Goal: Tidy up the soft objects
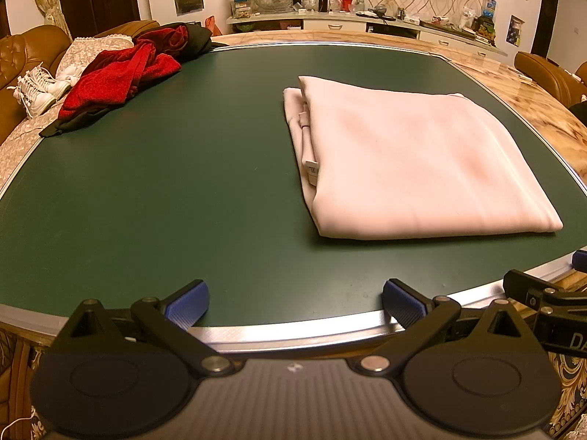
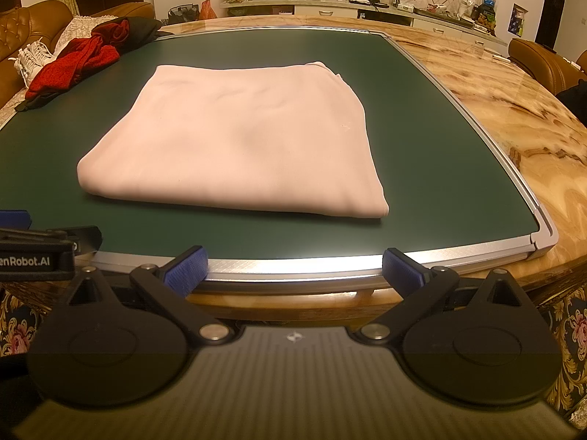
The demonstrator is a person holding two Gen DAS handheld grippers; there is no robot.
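A pale pink cloth (image 1: 411, 161) lies folded into a flat rectangle on the green mat (image 1: 183, 183), right of centre in the left wrist view and centred in the right wrist view (image 2: 238, 143). My left gripper (image 1: 295, 302) hovers open over the mat's near edge, left of the cloth, nothing between its blue pads (image 1: 189, 304). My right gripper (image 2: 293, 269) is open too, just short of the mat's metal rim, in front of the cloth. A heap of red and black garments (image 1: 124, 77) sits at the mat's far left corner (image 2: 77, 62).
The mat (image 2: 440, 146) lies on a round marble-patterned table (image 2: 513, 110). A brown sofa (image 1: 22, 55) with white shoes (image 1: 36, 88) stands at the left, chairs (image 1: 543, 73) at the right. A cluttered sideboard (image 1: 367, 18) lines the back wall.
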